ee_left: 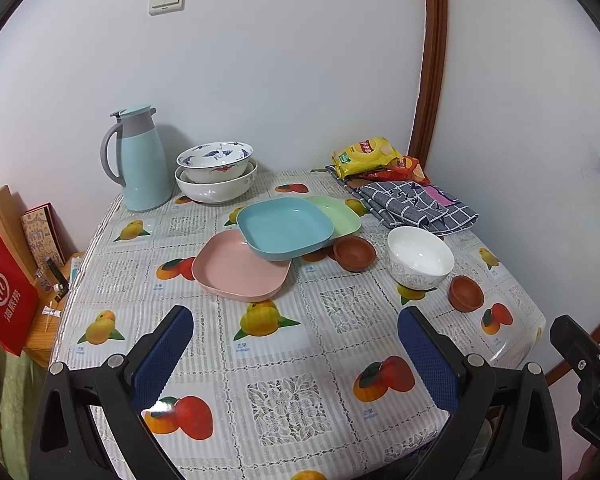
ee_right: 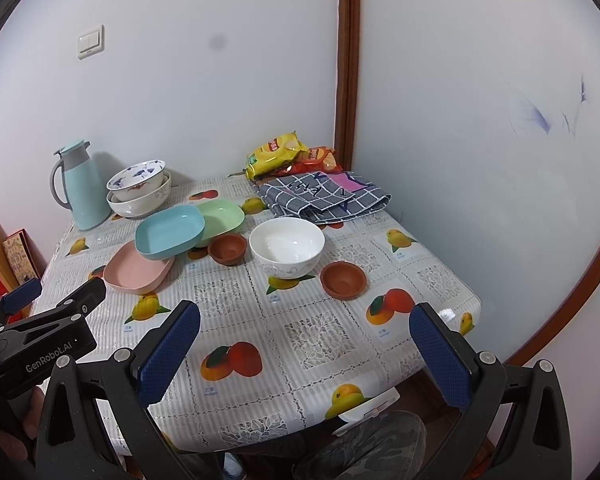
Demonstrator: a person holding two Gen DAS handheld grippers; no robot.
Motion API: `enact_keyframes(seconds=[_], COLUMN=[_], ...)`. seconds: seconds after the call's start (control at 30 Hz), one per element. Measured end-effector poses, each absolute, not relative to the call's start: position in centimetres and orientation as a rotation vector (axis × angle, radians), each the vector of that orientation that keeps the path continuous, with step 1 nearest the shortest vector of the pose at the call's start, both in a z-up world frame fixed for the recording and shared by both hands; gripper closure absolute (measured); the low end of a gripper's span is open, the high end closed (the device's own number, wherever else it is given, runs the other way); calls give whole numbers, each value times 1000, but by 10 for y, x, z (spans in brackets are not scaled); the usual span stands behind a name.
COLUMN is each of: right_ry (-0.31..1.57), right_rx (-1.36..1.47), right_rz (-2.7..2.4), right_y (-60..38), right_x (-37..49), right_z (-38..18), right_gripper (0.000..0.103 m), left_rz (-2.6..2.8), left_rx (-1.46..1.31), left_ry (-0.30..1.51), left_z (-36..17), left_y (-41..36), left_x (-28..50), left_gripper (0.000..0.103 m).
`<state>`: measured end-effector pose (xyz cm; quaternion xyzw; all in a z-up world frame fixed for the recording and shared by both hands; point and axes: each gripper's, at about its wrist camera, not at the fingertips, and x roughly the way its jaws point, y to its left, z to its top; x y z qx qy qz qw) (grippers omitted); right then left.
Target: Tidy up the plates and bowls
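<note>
Nothing looks sorted yet, I judge. In the left wrist view, from the left: two patterned bowls (ee_left: pixel 216 172) nested upper left, three square plates (ee_left: pixel 286 232) overlapping loosely at centre, two brown cups (ee_left: pixel 354 253), one white bowl (ee_left: pixel 420 256) right of centre. Left gripper (ee_left: pixel 296 354) and right gripper (ee_right: pixel 306 354) hover spread wide, holding nothing, over the table (ee_left: pixel 292 404).

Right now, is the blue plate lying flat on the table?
No, the blue plate is tilted, resting on the pink plate and the green plate.
</note>
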<state>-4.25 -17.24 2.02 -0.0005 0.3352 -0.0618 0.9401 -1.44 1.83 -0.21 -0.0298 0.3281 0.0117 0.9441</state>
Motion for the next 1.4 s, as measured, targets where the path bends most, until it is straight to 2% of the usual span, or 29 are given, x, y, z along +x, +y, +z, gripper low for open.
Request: enact_keyframes(seconds=[0.93,1.4], right_ry=[644,735], right_rx=[102,104], right_rz=[-72,-76], right_y=[-183,-178], right_x=[-15,37], right_z=[4,-23], right_gripper=[0,0], left_rz=[2,-3], left_rx=[-60,-60], left_ry=[716,812], left_z=[-21,-47], left_y=[19,32], left_x=[25,75], left_gripper=[0,0])
